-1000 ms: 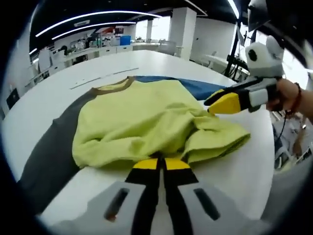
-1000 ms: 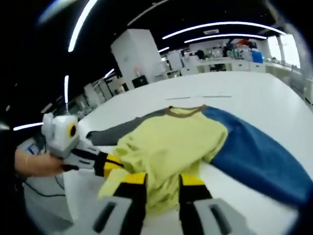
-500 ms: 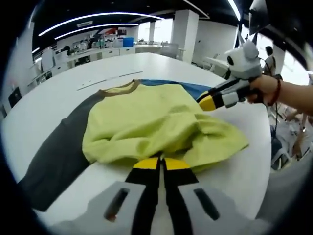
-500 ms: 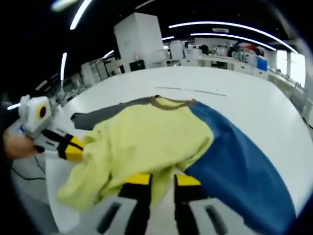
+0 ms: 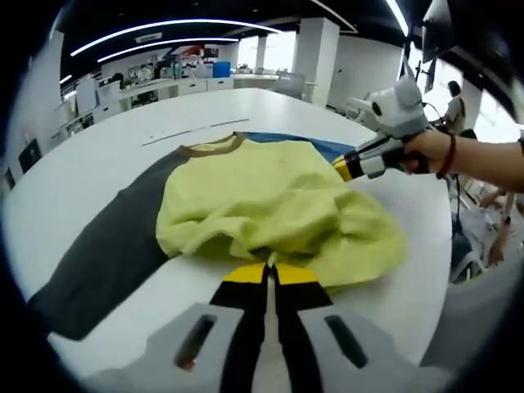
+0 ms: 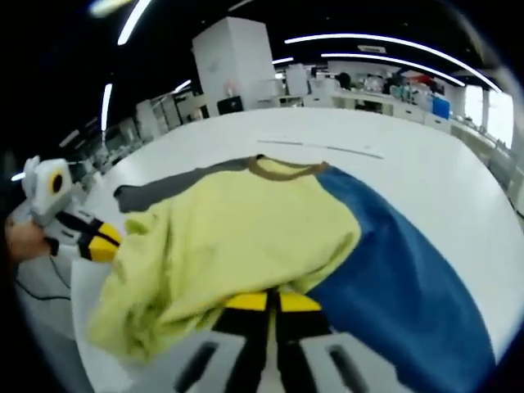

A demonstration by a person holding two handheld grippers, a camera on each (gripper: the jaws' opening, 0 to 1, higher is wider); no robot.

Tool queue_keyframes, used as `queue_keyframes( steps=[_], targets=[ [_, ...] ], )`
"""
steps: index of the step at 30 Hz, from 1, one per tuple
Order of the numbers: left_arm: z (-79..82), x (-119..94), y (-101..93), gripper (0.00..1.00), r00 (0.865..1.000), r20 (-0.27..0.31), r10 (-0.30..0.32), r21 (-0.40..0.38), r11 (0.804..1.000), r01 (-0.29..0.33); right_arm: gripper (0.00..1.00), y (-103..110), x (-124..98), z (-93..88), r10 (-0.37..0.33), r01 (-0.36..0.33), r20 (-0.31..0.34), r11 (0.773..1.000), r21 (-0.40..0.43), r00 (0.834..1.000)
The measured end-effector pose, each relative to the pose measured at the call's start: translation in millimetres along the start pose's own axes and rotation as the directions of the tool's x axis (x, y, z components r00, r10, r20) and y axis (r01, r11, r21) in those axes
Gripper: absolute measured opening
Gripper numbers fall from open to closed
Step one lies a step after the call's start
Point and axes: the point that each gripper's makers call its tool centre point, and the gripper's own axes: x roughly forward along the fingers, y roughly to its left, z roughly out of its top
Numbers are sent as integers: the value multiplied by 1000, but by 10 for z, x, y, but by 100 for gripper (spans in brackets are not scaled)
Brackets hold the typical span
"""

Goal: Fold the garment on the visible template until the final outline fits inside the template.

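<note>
2 tools, jaws together, seemingly each clamped on yellow-green garment hem.

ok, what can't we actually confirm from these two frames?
- Template outline: not made out in either view; the garment covers that part of the table.
- Blue sleeve: cuff cut off by the right gripper view's edge.
- Left gripper grip: jaws closed at the hem, cloth between them unclear.
- Right gripper: same, tips against the fabric.
</note>
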Motion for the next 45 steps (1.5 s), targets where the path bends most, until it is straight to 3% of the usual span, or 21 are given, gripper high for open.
queue_keyframes(
  steps=[13,23,36,45],
  targets=[
    [-126,-399,165,0,999,26,46,-101,994,-43,0,14,-331,-6,-31,31,9,999,-37,999],
    [-232,-632,207,0,997,28,70,-135,989,-65,0,58,-624,-164,-81,81,19,996,-22,997],
    [-370,-905,206,0,995,43,95,-213,973,-84,0,-82,-1029,-414,-197,191,51,977,90,979],
    [-428,-1092,182,0,993,58,102,-269,960,-83,0,28,-1222,-500,-196,186,62,972,143,979]
  ],
)
